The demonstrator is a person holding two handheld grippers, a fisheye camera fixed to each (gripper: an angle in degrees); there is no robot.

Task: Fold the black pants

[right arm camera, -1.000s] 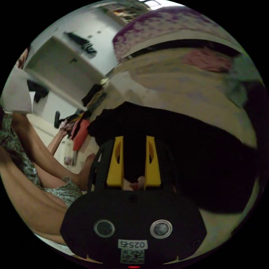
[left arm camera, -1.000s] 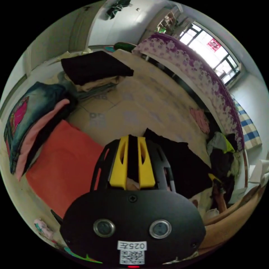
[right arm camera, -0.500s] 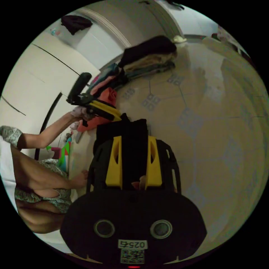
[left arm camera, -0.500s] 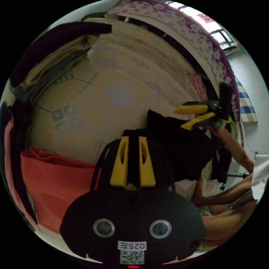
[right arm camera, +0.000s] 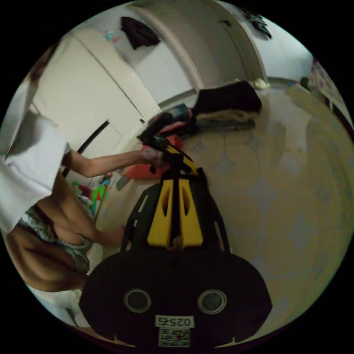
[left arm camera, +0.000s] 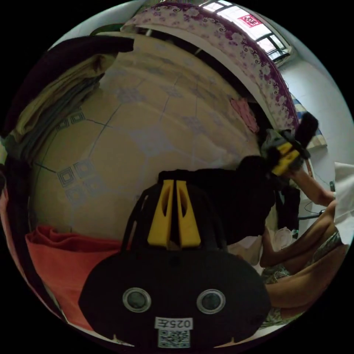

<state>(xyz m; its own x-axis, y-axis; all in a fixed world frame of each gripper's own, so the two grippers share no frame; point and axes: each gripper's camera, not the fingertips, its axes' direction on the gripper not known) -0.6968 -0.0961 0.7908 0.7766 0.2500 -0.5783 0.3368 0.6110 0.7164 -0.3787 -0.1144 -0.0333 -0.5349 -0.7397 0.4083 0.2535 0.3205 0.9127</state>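
Both grippers pinch the black pants above the tiled floor.

The left gripper (left arm camera: 175, 182) and right gripper (right arm camera: 174, 181) each clamp an edge of the black pants (left arm camera: 236, 195), stretched between them; a stack of folded clothes (right arm camera: 225, 107), perhaps trousers, sits beyond.

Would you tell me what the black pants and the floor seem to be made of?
Black pants: soft matte woven or knit cloth, judging by how it sags and creases between the grippers; fibre unclear. Floor: hard beige tile, probably glazed ceramic, with grout lines, printed motifs and a faint sheen.
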